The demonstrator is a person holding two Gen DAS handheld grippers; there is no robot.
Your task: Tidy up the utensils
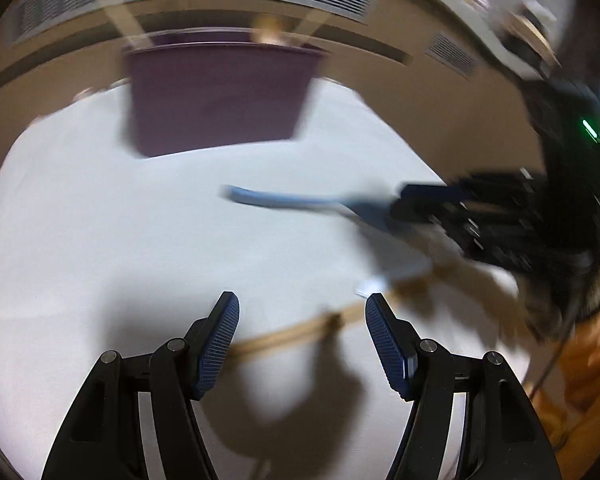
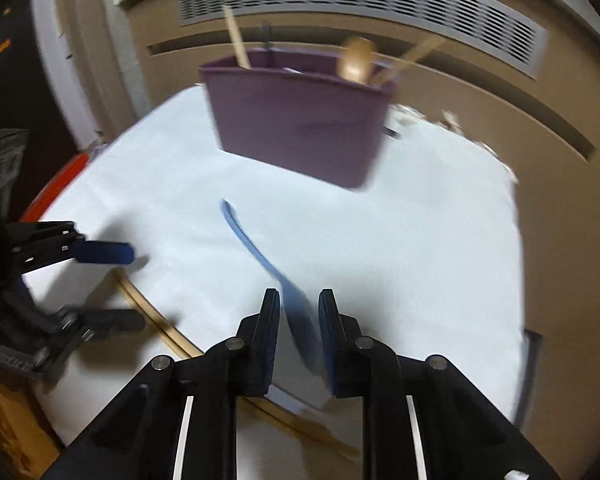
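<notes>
White tabletop (image 2: 400, 240) carries my purple bin (image 2: 300, 120); in front of it, my right gripper (image 2: 299, 340) pinches the blue spatula (image 2: 256, 248) blade, handle toward the bin for dropping in. Left gripper (image 1: 302, 340) gapes empty.

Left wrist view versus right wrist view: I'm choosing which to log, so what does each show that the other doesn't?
Only the left wrist view shows an orange sleeve and a green light. Only the right wrist view shows the wooden spoon inside the purple bin and the blue spatula's blade between the right gripper's pads. Both show bin, spatula, white table and the open left gripper.
</notes>
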